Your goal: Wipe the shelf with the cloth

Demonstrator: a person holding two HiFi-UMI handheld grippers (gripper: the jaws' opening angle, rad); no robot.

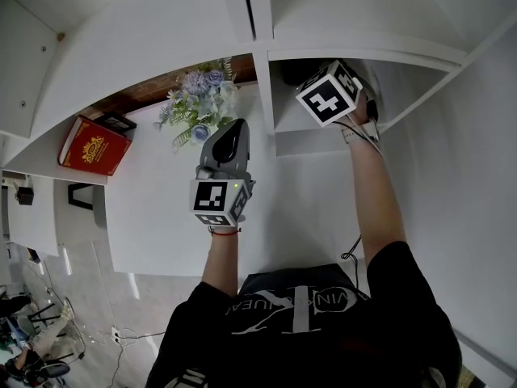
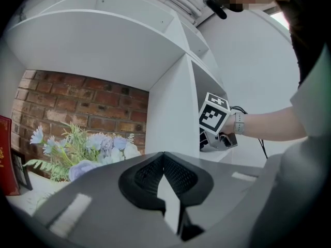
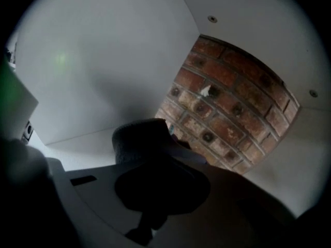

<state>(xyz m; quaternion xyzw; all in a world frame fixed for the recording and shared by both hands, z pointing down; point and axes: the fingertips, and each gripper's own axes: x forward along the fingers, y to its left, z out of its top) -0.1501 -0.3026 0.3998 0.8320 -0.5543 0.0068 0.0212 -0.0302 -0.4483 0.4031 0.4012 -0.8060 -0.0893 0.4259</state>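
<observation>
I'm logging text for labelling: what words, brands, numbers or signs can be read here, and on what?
"VIN" and "UEA": print fragments on the black shirt, broken by folds, so the reading is uncertain.
Red book: gold emblem, lettering too small to read.
Left cube and right cube: square markers only, no words.

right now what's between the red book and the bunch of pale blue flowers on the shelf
A small black picture frame stands between the red hardcover book and the pale blue flower bunch; the head view shows it best.
</observation>
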